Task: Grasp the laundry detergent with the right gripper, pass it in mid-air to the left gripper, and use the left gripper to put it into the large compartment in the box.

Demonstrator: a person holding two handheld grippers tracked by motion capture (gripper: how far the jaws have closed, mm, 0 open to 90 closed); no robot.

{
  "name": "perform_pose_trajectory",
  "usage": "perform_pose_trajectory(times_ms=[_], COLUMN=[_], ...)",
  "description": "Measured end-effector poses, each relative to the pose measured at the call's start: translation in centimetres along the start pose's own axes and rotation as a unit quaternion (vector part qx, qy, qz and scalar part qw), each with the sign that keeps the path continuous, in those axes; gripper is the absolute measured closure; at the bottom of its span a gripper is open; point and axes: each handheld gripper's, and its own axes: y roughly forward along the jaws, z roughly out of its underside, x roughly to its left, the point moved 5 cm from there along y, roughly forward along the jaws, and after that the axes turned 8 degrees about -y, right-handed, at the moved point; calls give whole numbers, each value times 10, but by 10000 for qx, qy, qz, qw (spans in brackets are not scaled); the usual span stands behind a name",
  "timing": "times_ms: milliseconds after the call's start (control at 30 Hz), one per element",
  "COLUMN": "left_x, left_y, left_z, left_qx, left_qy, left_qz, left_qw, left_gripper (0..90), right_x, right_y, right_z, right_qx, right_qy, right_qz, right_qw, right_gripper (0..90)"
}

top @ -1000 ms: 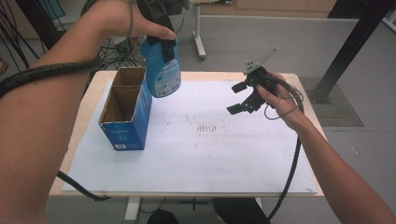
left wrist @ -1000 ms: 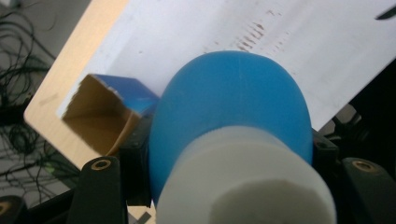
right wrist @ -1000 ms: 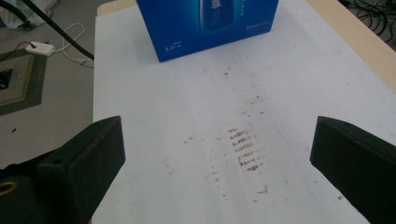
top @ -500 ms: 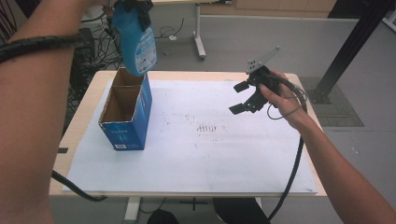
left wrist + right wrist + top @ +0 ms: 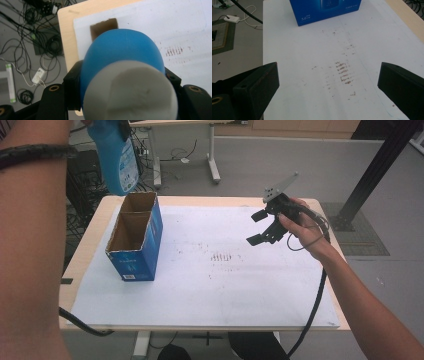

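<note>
The left gripper (image 5: 120, 100) is clamping a blue bottle (image 5: 117, 160) between its two black jaws, which are pressing on the bottle's sides just below its white cap (image 5: 130, 92). In the high view the bottle is hanging in the air at the upper left, above the far end of the blue cardboard box (image 5: 135, 237) and not touching it. The box is standing upright on the left part of the white sheet (image 5: 225, 285) that is covering the wooden table (image 5: 85, 250), and its top is open, showing two brown compartments side by side along its length. In the left gripper view the camera is looking down along the bottle, and one dark opening of the box (image 5: 103, 27) is showing just beyond the round blue body. The right gripper (image 5: 260, 227) is being held by the person's right hand (image 5: 305, 227) above the right part of the table, well apart from the box and the bottle. Its jaws are standing wide apart and nothing is between them. In the right gripper view they are pointing across the sheet toward the blue side of the box (image 5: 325, 8), with some small brown marks (image 5: 343, 72) on the sheet in between.
</note>
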Motion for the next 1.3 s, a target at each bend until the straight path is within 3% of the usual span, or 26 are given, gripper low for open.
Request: perform_pose_trajectory(times_ms=[300,467,900,1300], left_x=[14,22,36,37], left_y=[8,21,36,56], left_z=[-5,-6,-4,1], left_qx=[-8,41,73,105], left_qy=[-612,-933,-1195,-1258], left_qz=[-27,-7,-78,120], left_qw=[9981,9956,9928,9919], left_gripper=[374,374,374,374], right_x=[1,2,0,0], right_y=[-3,-4,-3,-2], right_z=[3,3,5,10], right_qx=[83,105,134,158], right_qy=[-2,-31,-11,30], right_qz=[67,75,48,4], right_qw=[9999,9999,9999,9999], right_gripper=[36,36,37,37])
